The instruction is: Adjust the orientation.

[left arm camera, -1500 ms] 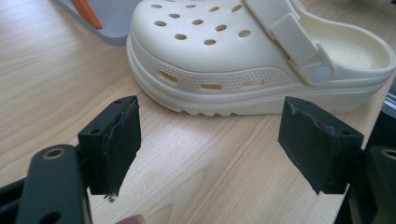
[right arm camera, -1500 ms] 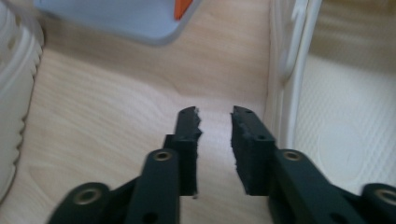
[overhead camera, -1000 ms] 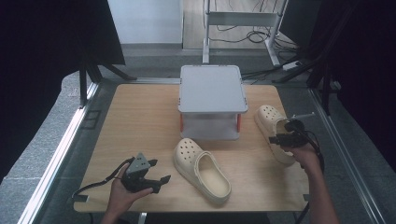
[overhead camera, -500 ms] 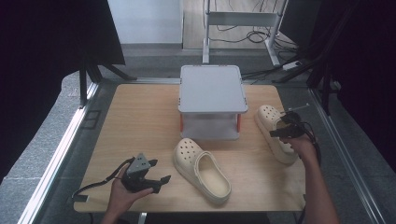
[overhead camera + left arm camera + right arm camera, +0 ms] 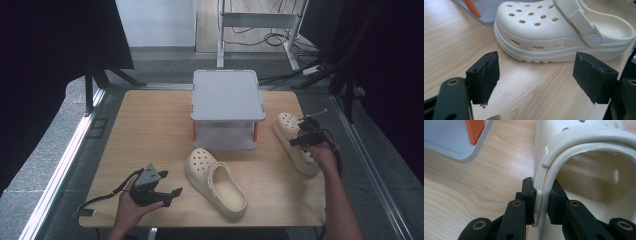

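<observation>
Your right gripper (image 5: 541, 202) has just been closing its fingers (image 5: 527, 197), and they now pinch the side wall of the right clog (image 5: 584, 152) at the rim of its opening, one finger outside the wall and one inside. In the high view this right gripper (image 5: 303, 136) sits on top of that clog (image 5: 287, 127), which lies at the right side of the counter (image 5: 150, 130), just to the right of the grey box (image 5: 227, 95). The toe of the clog points to the far side and its heel comes toward your right hand (image 5: 322, 155).

Your left gripper (image 5: 537, 77) has its fingers (image 5: 487, 75) spread wide, with nothing between them but bare wood. In the high view the left gripper (image 5: 160, 192) lies low at the near left of the counter, in your left hand (image 5: 132, 207). Beyond its fingers stands the second clog (image 5: 559, 30), close but apart from them. From above this second clog (image 5: 215, 181) lies near the middle of the counter, just in front of the grey box, with its toe to the far left. An orange part (image 5: 474, 130) shows at the side of the box.
</observation>
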Tool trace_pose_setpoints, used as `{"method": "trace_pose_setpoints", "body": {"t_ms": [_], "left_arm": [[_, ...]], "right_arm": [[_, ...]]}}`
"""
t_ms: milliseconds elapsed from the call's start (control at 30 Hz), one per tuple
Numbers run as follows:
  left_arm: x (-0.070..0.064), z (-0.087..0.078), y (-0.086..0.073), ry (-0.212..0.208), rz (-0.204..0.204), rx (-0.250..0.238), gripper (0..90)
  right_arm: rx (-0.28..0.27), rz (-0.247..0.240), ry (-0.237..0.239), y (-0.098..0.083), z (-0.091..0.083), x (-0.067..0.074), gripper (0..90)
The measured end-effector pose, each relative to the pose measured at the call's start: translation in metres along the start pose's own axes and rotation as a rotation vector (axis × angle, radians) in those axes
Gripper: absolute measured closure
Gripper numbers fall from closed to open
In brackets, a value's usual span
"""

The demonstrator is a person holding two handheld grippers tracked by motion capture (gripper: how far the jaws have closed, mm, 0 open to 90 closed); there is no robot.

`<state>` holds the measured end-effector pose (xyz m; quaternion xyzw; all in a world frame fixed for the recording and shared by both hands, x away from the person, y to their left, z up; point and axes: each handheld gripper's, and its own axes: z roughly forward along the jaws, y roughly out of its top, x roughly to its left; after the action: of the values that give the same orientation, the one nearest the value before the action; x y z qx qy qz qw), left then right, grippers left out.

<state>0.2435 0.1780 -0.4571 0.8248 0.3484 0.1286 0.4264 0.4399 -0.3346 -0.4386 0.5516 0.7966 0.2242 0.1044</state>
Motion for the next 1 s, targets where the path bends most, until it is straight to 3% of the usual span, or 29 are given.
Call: {"method": "trace_pose_setpoints", "body": {"t_ms": [100,367,700,1000], "left_arm": [[0.0,0.0,0.0,0.0,-0.001,-0.001,21.9],[0.0,0.001,0.0,-0.003,-0.003,0.0,21.8],[0.0,0.0,0.0,0.0,-0.005,-0.003,21.9],[0.0,-0.001,0.0,-0.001,-0.004,-0.005,21.8]], "right_arm": [[-0.033,0.007,0.023,-0.004,-0.009,0.0,78.6],[-0.097,-0.043,0.084,-0.03,-0.037,0.013,78.5],[-0.134,-0.145,0.113,-0.05,-0.064,0.047,78.6],[-0.142,-0.207,0.171,-0.059,-0.071,0.071,78.7]]}}
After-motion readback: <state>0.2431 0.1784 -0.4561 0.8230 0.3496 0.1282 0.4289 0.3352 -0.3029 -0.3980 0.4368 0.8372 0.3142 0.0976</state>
